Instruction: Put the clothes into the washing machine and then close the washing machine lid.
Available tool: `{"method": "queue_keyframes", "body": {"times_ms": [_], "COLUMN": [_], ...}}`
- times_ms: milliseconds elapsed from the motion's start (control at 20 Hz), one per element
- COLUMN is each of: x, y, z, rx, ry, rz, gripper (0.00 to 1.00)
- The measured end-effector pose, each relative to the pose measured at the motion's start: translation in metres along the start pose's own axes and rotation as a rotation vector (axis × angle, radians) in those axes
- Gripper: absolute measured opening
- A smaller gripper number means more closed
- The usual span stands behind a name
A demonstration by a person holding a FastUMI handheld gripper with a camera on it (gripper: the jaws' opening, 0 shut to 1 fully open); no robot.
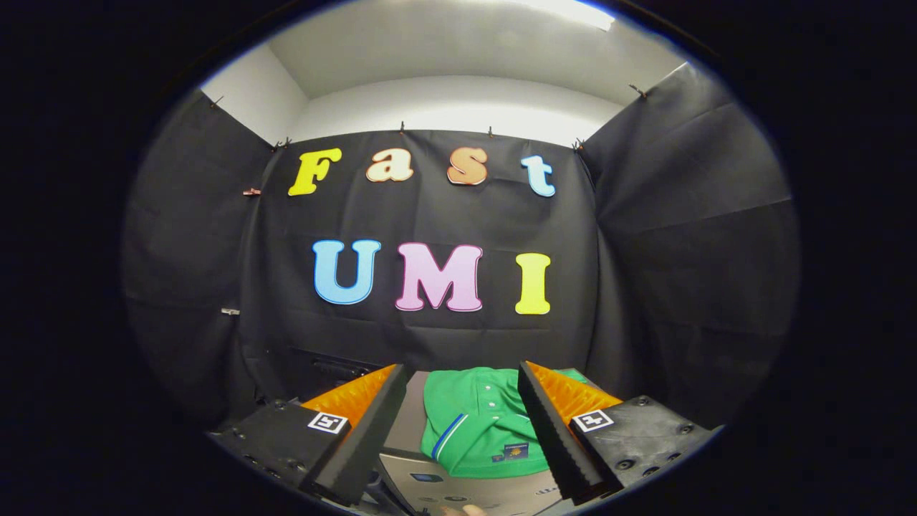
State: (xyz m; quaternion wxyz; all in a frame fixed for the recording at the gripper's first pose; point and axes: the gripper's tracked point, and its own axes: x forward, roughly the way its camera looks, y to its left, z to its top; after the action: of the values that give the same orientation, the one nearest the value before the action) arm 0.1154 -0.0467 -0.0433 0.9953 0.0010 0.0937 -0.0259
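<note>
Claw point(462, 373) wide open, empty, above green shirt point(476, 430) on washing machine point(458, 491).

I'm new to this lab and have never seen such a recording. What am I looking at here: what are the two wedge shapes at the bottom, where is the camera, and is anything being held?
The camera is a fisheye one that rides on a handheld gripper, a two-finger tool that a person carries, and it looks forward along the fingers. The two wedges are those fingers. They stand apart, so the gripper is open and holds nothing. Between and just beyond them lies a folded green shirt on top of a grey machine, apparently the washing machine, which has a control panel nearest the camera. Black cloth hung behind is the booth's wall.
</note>
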Motion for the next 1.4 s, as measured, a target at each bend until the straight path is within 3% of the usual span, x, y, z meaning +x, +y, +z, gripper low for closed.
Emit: {"method": "queue_keyframes", "body": {"times_ms": [450, 700, 1000, 1400], "x": [0.111, 0.159, 0.189, 0.194], "y": [-0.024, -0.033, -0.042, -0.056], "z": [-0.025, -0.066, -0.126, -0.172], "rx": [-0.003, 0.031, 0.012, 0.027], "ry": [0.16, 0.327, 0.519, 0.698], "rz": [-0.037, -0.047, -0.067, -0.116], "gripper": [0.98, 0.98, 0.99, 0.99]}}
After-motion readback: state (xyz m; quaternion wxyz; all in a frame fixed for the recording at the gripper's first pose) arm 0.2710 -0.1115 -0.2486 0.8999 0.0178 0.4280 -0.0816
